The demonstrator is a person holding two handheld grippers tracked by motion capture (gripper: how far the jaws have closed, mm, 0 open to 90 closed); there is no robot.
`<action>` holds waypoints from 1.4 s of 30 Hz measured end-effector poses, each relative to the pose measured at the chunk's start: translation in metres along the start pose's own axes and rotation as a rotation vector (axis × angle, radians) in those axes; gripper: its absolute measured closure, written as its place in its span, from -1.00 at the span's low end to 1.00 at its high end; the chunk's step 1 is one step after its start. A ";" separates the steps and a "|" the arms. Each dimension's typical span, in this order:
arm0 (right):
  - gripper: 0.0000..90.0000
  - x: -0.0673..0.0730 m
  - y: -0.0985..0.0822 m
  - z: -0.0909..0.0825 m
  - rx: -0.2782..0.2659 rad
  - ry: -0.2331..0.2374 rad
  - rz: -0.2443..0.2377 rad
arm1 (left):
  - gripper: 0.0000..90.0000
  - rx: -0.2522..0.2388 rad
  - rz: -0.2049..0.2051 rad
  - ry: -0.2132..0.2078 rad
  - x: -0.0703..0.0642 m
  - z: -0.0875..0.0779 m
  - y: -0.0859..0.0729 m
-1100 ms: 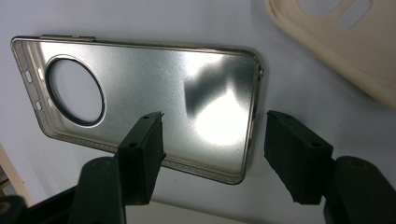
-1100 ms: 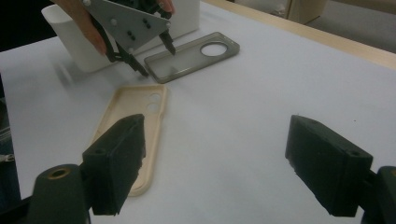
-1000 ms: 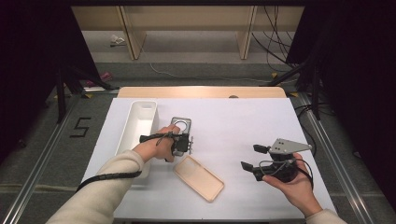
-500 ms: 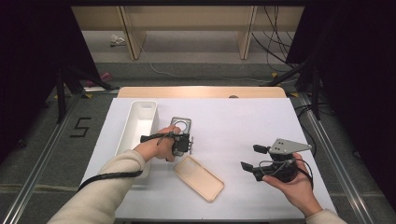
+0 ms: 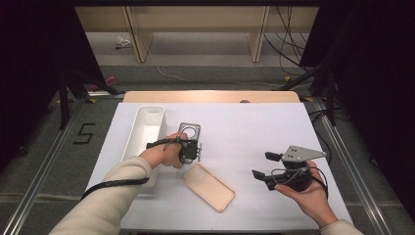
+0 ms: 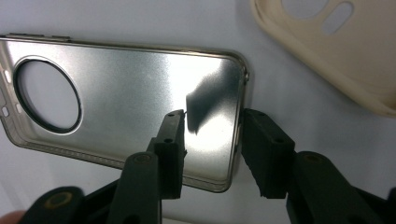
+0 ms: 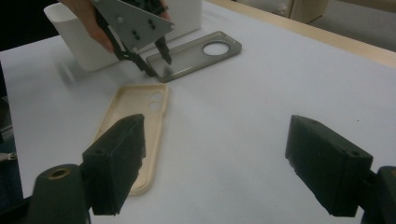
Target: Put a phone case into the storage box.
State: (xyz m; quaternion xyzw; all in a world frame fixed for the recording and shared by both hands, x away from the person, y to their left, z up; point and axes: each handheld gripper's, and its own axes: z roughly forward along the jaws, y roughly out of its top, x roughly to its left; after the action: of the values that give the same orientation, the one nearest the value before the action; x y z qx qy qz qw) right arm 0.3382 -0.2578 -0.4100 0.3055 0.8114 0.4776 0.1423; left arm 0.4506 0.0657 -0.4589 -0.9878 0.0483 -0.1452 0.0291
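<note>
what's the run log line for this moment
left gripper: open, jaws straddling end edge of silver phone case | right gripper: open, empty | beige phone case: on table, untouched | white bin: left of cases

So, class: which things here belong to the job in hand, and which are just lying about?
In the job:
- left gripper, jaws either side of the silver phone case's end rim
- silver phone case

Lying about, likely:
- beige phone case
- white bin
- right gripper, open, holding nothing
</note>
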 end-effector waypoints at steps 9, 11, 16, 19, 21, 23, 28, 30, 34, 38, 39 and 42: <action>-0.53 0.000 0.000 0.000 0.001 0.002 -0.001 | 0.49 0.002 0.010 -0.030 0.000 0.000 0.001; -0.53 0.000 0.000 0.000 0.001 0.002 -0.001 | 0.51 0.001 0.011 -0.031 0.000 0.000 0.000; -0.53 0.000 0.000 0.000 0.001 0.002 0.000 | 0.59 -0.005 0.018 -0.034 0.000 0.000 -0.001; -0.53 0.000 0.000 0.001 0.001 0.002 -0.001 | 0.62 -0.012 0.012 -0.045 -0.001 0.000 -0.001; -0.53 0.000 0.000 0.001 0.002 0.002 0.000 | 0.65 -0.012 0.012 -0.047 -0.001 0.000 -0.001; -0.53 0.000 0.000 0.001 0.001 0.002 -0.001 | 0.66 -0.006 0.021 -0.045 -0.001 0.000 -0.001; -0.53 0.000 0.000 0.001 0.002 0.003 0.000 | 0.74 -0.005 0.021 -0.052 -0.002 0.000 0.000; -0.53 0.000 0.000 0.001 0.003 0.004 0.000 | 0.77 -0.004 0.025 -0.054 -0.002 0.000 0.000; -0.53 0.000 -0.001 0.001 0.005 0.006 0.002 | 0.79 -0.007 0.031 -0.046 -0.003 0.000 0.000; -0.53 -0.001 -0.001 0.001 0.006 0.007 0.003 | 0.83 -0.002 0.035 -0.045 -0.004 0.000 0.000; -0.53 -0.001 -0.001 0.001 0.005 0.007 0.005 | 0.85 -0.005 0.035 -0.041 -0.005 0.000 0.000; -0.53 -0.001 -0.001 0.001 0.007 0.009 0.008 | 0.87 -0.002 0.040 -0.038 -0.005 0.000 0.001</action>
State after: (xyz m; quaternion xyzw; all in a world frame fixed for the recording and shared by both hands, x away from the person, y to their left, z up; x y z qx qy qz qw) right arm 0.3391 -0.2578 -0.4116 0.3070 0.8123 0.4769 0.1358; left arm 0.4453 0.0656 -0.4602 -0.9892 0.0677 -0.1259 0.0320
